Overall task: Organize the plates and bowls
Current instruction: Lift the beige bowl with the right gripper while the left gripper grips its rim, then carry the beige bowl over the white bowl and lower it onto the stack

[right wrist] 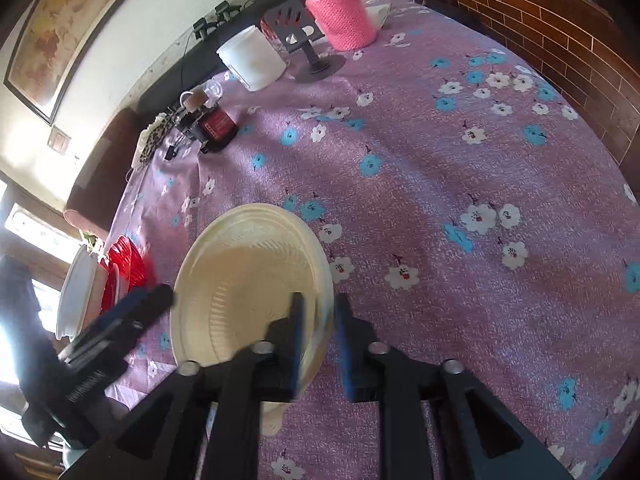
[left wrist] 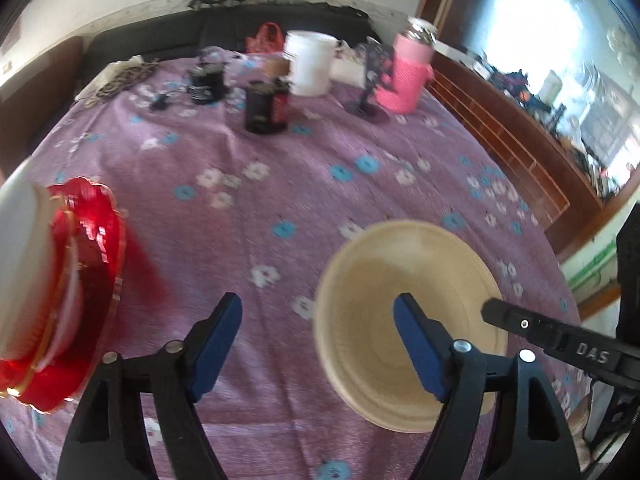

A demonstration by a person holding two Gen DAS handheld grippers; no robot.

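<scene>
I read the right gripper (right wrist: 318,340) as straddling the near rim of the cream bowl (right wrist: 248,280), one pad inside and one outside, with a visible gap at the outer pad; I judge it not yet clamped. The left gripper (left wrist: 320,344) stands apart, nothing between its pads, its right pad over the bowl's inside in its own view. The bowl sits toward the near edge of the bench (right wrist: 440,184); the red plate (left wrist: 88,260) with a white bowl (left wrist: 20,260) on it lies at the left edge.

To do this step well I would close squarely on the rim (a thin, springy wall, by the look of it), lift without tilting, and keep the left gripper clear of the path to the stack.

Legible writing: "DAS" on the right gripper's arm, seen from the left wrist. The dark jars' (left wrist: 266,108) labels are too blurred to read.
</scene>
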